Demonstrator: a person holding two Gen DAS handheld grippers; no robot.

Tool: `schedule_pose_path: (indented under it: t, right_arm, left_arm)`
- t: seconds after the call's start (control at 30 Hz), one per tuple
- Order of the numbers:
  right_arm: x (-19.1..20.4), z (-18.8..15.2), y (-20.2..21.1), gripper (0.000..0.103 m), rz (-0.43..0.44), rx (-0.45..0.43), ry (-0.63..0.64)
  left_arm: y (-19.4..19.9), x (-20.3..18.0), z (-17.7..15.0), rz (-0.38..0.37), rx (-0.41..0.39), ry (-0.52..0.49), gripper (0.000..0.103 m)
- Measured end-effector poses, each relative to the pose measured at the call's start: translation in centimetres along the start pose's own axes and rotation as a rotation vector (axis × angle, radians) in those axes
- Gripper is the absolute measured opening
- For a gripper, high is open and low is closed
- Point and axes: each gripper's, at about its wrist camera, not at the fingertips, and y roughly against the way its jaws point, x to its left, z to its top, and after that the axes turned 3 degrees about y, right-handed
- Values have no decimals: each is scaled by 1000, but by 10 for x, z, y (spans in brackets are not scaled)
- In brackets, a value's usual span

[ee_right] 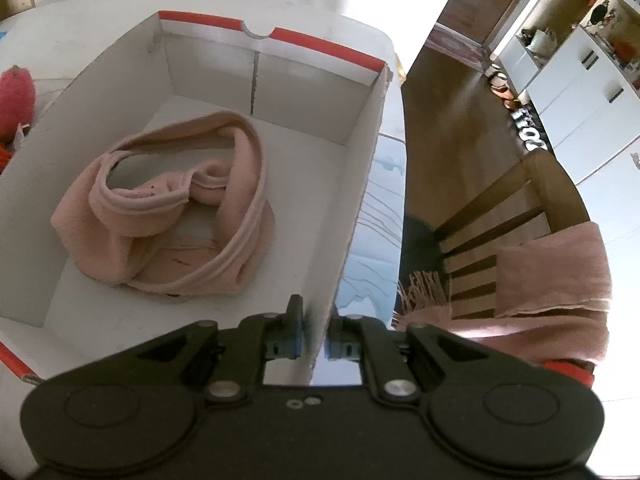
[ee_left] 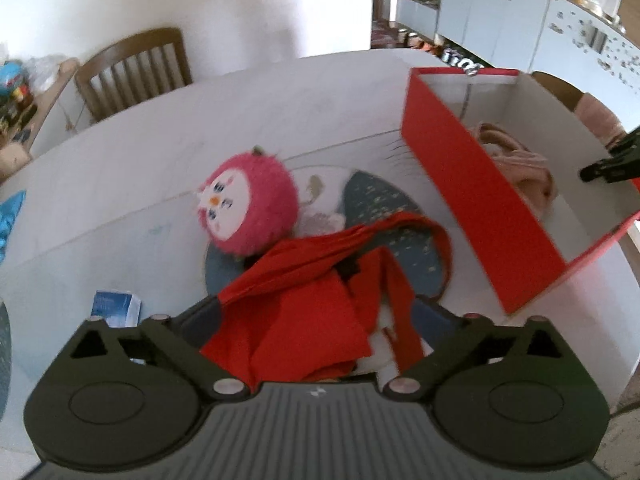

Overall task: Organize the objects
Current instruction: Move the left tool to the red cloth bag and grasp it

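Note:
A red cloth with straps (ee_left: pixel 304 300) lies crumpled on a dark blue placemat (ee_left: pixel 384 208), between the wide-spread fingers of my left gripper (ee_left: pixel 320 320); the pads do not press on it. Just beyond it rests a fluffy pink plush toy (ee_left: pixel 248 208) with a white face. To the right stands an open box (ee_left: pixel 460 184), red outside and white inside, holding a pink cloth (ee_left: pixel 516 164). In the right wrist view my right gripper (ee_right: pixel 316 332) is shut on the box's near right wall (ee_right: pixel 352 200), with the pink cloth (ee_right: pixel 172 208) coiled on the box floor.
The white table (ee_left: pixel 160 160) carries a small blue-and-white packet (ee_left: pixel 116 308) near my left finger. A wooden chair (ee_left: pixel 136 68) stands at the far side. Another chair with a pink scarf (ee_right: pixel 552 280) over it is right of the box. White cabinets (ee_left: pixel 500 20) line the back.

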Motion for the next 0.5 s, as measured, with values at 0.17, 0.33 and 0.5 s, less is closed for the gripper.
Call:
schedule_pose_path:
  t: [0.17, 0.33, 0.5]
  right_arm:
    - [2, 0, -2, 10, -23, 14, -25]
    - [7, 0, 1, 10, -40, 22, -31]
    - [11, 1, 1, 11, -57, 31, -25]
  left_arm:
    - [-18, 31, -14, -23, 32, 45, 103]
    - [-35, 46, -16, -78, 69, 60, 103]
    - [-51, 44, -15, -119, 98, 44, 103]
